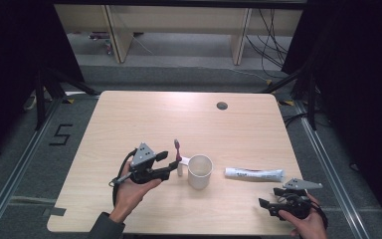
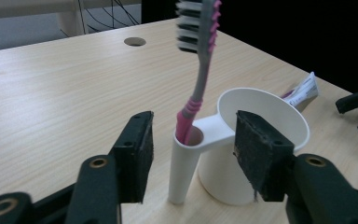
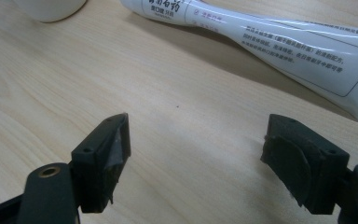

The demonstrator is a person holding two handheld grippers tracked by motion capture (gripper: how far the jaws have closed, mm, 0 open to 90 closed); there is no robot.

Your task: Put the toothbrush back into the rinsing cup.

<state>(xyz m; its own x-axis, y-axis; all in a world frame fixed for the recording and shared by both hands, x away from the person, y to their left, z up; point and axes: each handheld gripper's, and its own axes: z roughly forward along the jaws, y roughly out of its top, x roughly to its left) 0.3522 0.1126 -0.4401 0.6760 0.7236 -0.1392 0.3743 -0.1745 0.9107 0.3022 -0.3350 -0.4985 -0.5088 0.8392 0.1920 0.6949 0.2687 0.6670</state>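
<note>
A white cup (image 1: 200, 171) (image 2: 263, 121) stands near the table's middle, with a narrow side tube (image 2: 184, 164) on its left. A pink and grey toothbrush (image 1: 178, 149) (image 2: 199, 65) stands upright in that tube, bristles up. My left gripper (image 1: 170, 165) (image 2: 191, 154) is open, its jaws on either side of the tube without touching it. A white toothpaste tube (image 1: 254, 174) (image 3: 279, 46) lies flat to the right of the cup. My right gripper (image 1: 269, 205) (image 3: 198, 154) is open near the front right edge, just short of the toothpaste, with bare table between its jaws.
The wooden table (image 1: 144, 119) has a round cable hole (image 1: 222, 105) at the back right. Its far half is bare. Black stands and cables sit on the floor beyond the table.
</note>
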